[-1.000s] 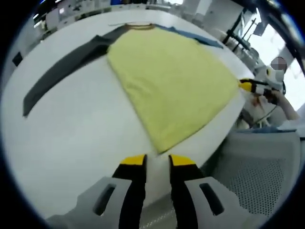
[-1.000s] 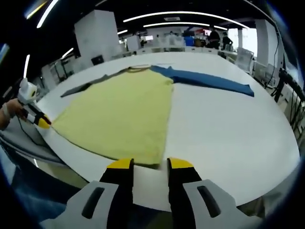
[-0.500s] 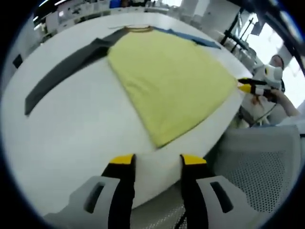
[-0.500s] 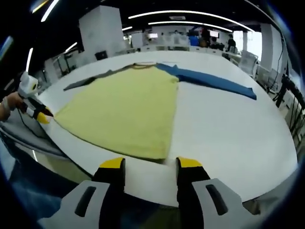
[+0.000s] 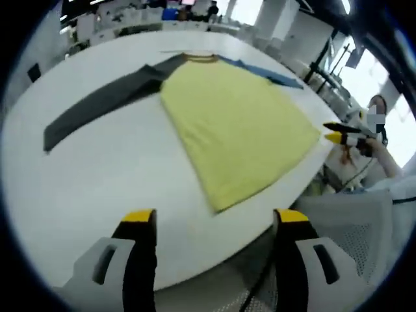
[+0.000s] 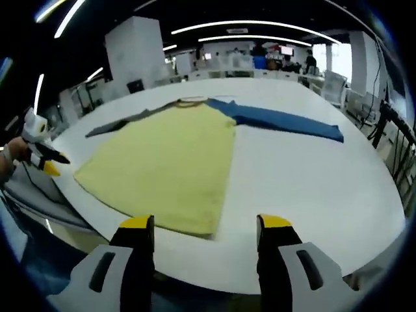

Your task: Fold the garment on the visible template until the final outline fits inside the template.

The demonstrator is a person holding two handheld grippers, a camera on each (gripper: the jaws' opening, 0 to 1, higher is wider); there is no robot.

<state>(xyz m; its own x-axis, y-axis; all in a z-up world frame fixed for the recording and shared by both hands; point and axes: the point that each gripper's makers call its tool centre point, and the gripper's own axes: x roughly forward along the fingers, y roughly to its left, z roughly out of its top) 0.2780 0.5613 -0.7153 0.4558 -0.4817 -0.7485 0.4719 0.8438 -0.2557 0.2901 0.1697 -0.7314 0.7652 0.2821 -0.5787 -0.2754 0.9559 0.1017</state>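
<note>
Garment flat on white table, both grippers wide open just off its hem corners.

White table (image 5: 117, 175) spans both views; the garment (image 5: 237, 127) lies spread on it, yellow body, grey sleeve (image 5: 97, 107) out to one side, blue sleeve (image 6: 279, 120) out to the other, collar at the far end. Left gripper (image 5: 214, 218) hangs at the near table edge, jaws spread wide, holding nothing, the hem corner just ahead between them. Right gripper (image 6: 205, 222) same: jaws wide, nothing held, opposite hem corner just ahead of its tips, not touching. Each gripper shows small in the other's view, beside the hem's far end. Grey mesh chair (image 5: 351, 234) near the left gripper.
</note>
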